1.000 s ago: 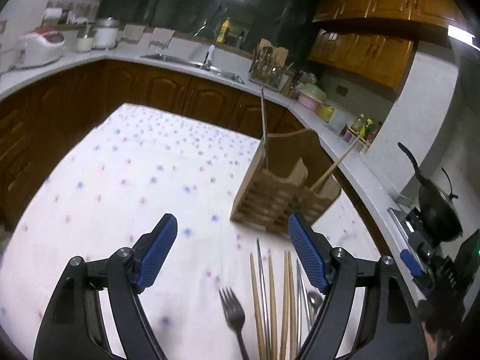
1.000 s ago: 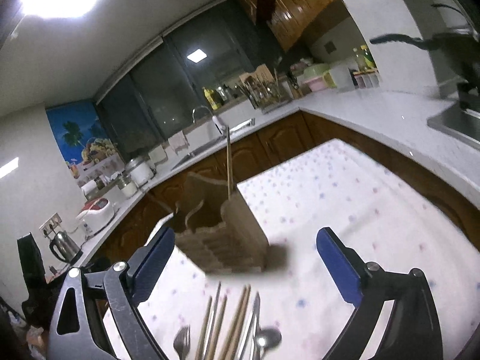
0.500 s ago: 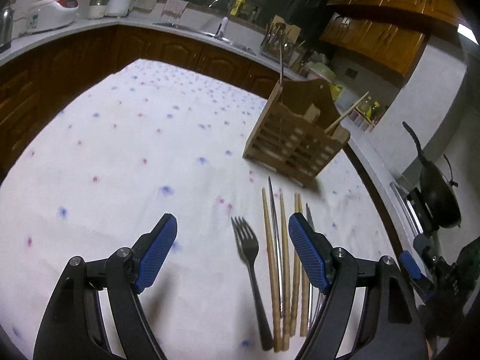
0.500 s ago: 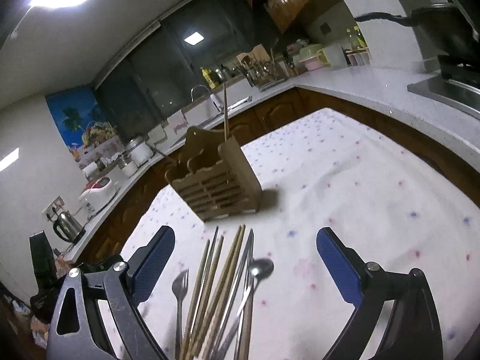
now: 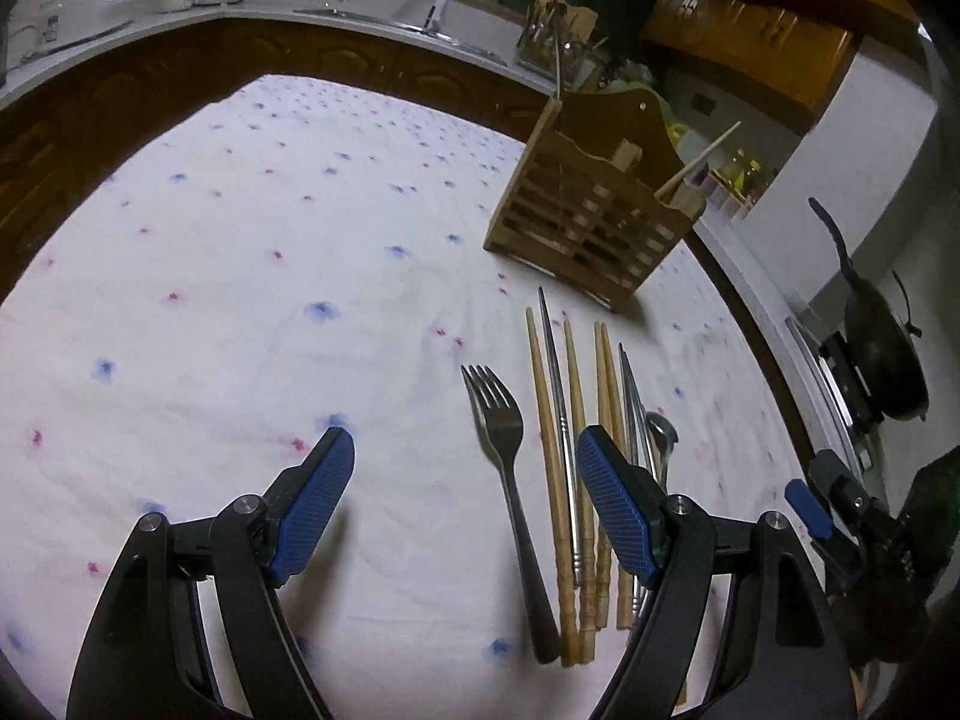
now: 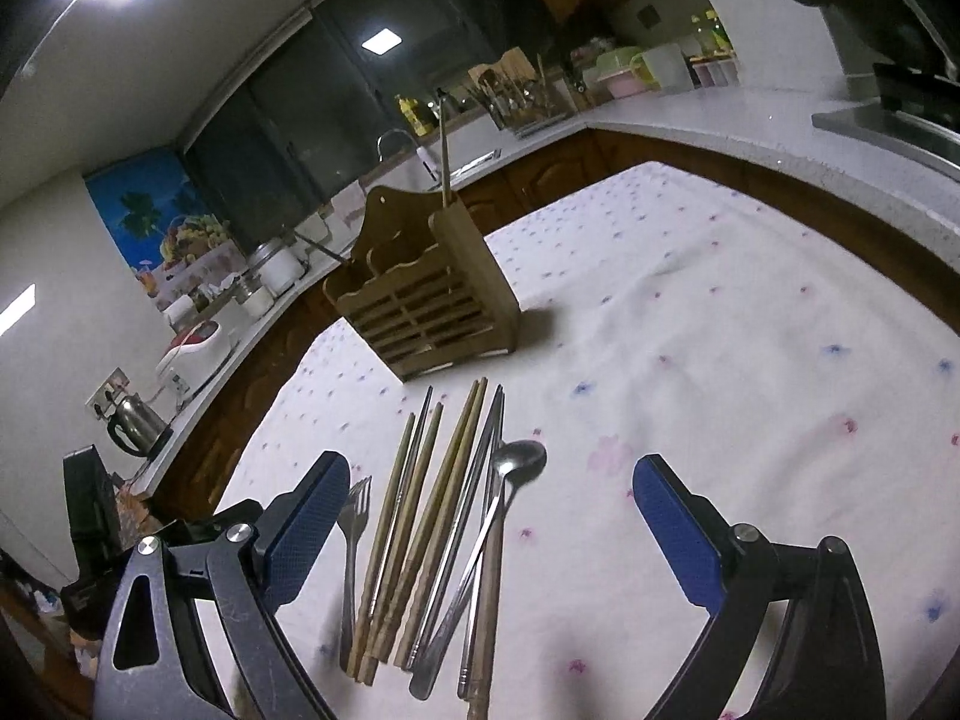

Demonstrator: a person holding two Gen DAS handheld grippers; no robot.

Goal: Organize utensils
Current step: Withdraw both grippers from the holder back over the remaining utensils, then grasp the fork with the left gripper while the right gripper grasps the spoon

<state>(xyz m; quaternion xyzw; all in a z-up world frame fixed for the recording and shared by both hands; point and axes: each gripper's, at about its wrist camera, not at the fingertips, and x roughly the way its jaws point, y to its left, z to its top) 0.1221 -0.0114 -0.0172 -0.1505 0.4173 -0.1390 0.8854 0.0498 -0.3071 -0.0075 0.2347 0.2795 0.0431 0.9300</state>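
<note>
My left gripper and right gripper both have matt black plastic-looking arms with bright metal pivot pins, and their pads are blue with a fine cross-hatched, rubbery texture. Under them I see a white tablecloth, soft matt cloth, slightly wrinkled, printed with small blue and pink flowers. The fork and spoon look like polished metal with a dull shine. The wooden chopsticks are pale, matt, with turned grooves near their thick ends; the metal chopsticks among them gleam faintly. The utensil holder near the table's far edge is slatted light wood, smooth and unvarnished-looking. The countertop looks like pale speckled stone.
</note>
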